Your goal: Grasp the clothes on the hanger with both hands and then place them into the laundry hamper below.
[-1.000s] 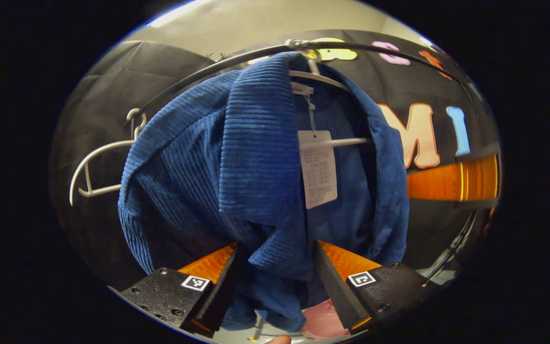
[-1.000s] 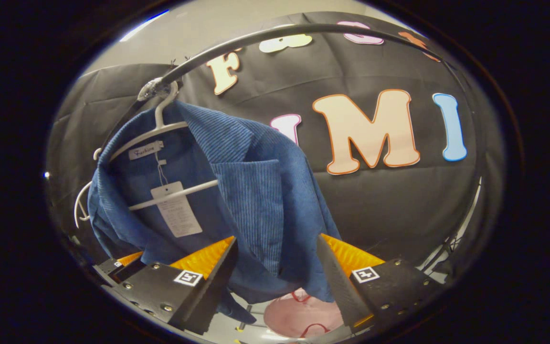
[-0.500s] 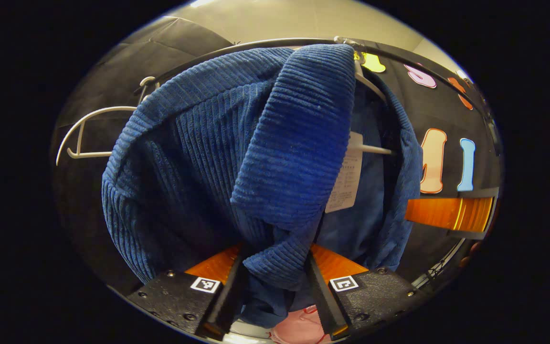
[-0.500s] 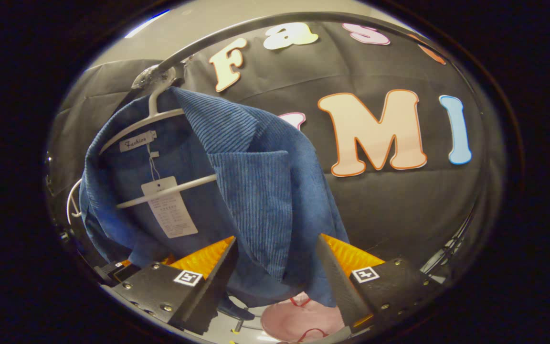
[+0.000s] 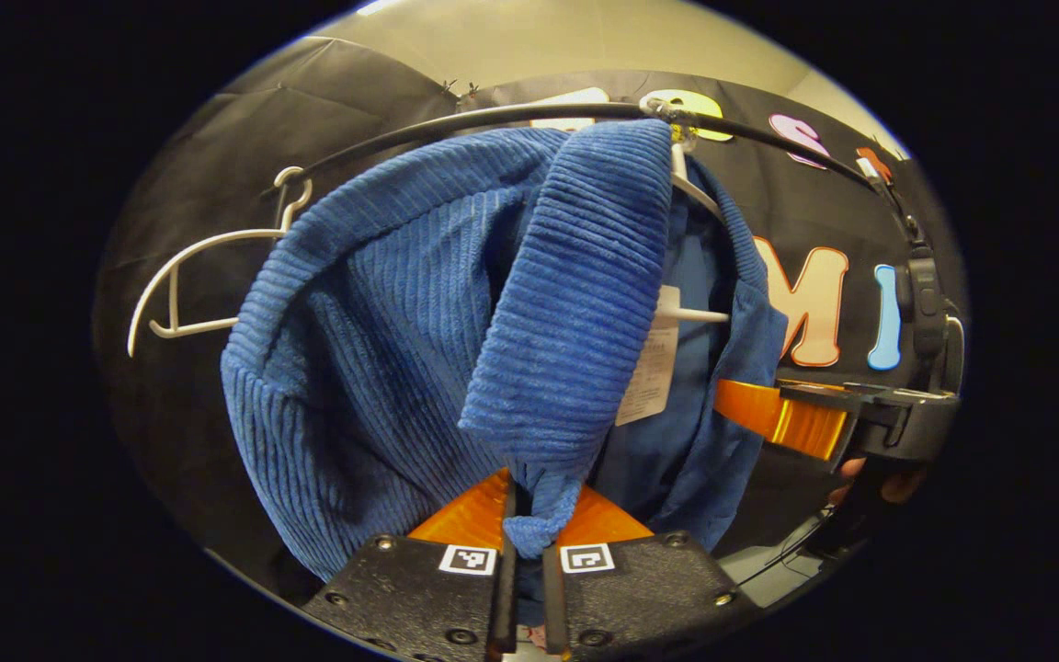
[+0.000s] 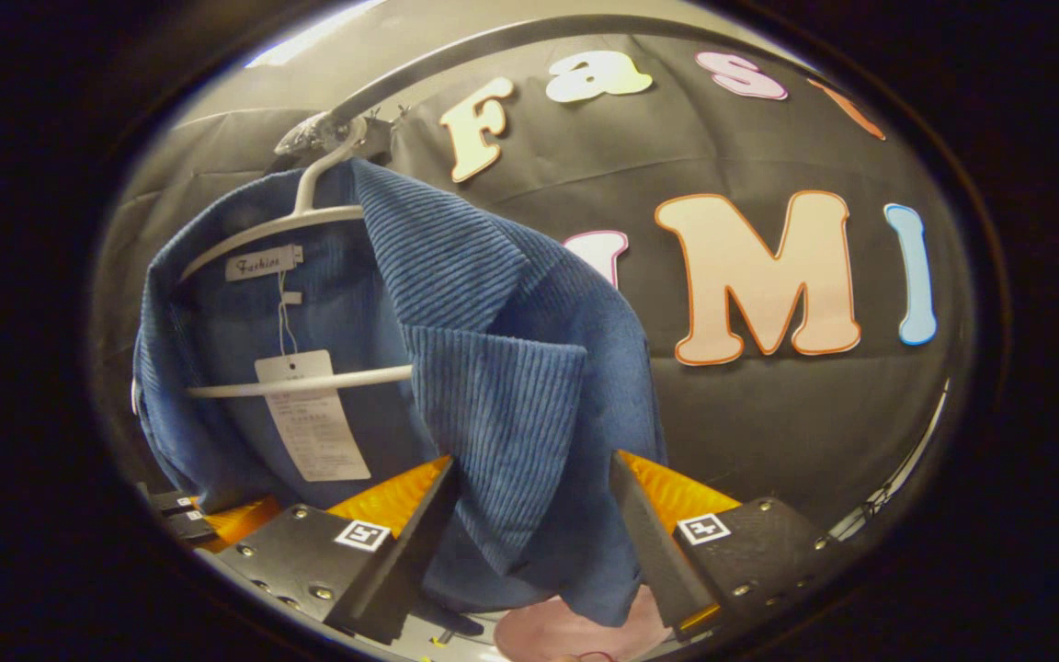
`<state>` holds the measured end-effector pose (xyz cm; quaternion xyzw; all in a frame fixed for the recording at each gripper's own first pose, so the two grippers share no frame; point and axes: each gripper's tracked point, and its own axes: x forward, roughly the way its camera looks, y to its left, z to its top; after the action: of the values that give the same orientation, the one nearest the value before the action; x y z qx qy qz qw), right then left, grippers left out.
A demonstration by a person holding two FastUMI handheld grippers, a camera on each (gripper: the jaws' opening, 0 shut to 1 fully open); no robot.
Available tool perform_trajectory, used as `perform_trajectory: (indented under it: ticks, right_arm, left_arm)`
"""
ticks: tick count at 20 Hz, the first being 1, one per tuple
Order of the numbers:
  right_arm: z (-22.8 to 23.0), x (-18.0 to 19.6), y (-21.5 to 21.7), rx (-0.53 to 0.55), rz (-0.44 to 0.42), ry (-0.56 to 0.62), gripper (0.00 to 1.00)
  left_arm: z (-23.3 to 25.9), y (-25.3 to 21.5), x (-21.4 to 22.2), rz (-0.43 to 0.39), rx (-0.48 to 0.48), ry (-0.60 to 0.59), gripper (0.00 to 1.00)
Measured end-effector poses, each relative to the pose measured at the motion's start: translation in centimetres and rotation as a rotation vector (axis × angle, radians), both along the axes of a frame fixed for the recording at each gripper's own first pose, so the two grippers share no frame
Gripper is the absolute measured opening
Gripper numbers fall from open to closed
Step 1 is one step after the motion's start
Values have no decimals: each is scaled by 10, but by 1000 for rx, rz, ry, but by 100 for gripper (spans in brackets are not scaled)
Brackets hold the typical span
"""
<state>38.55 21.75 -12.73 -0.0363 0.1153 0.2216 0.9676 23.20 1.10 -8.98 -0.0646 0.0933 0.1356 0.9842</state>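
Note:
A blue corduroy jacket (image 5: pixel 419 303) hangs on a white hanger (image 6: pixel 309 213) from a black rail (image 5: pixel 456 118), with a paper tag (image 6: pixel 311 425) inside its collar. My left gripper (image 5: pixel 539 501) is shut on the hanging tip of the jacket's lapel. In the right gripper view, my right gripper (image 6: pixel 534 464) stands open with the jacket's other front panel (image 6: pixel 511 414) hanging between its fingers, untouched by either. A pink hamper (image 6: pixel 575 634) shows below that hem. The left gripper view shows the right gripper (image 5: pixel 773 416) beside the jacket's far edge, held by a hand.
An empty white hanger (image 5: pixel 203 280) hangs on the rail to the left of the jacket. The black cloth wall (image 6: pixel 768 441) stands close behind. The left gripper (image 6: pixel 208 517) appears low on the left in the right gripper view.
My left gripper has closed from open onto the jacket's lapel. The right gripper has edged closer to the other front panel and stays open.

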Motion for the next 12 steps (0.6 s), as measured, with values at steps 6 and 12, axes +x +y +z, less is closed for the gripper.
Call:
perform_trajectory:
  ticks: [6,12]
  right_arm:
    - [-3,16,2,-29,24,-43,98]
    - [-2,41,-5,-28,1,-50,53]
  left_arm:
    - [15,-15,-17,-78,56,-13,5]
    - [24,-11,-31,-76,8,5,5]
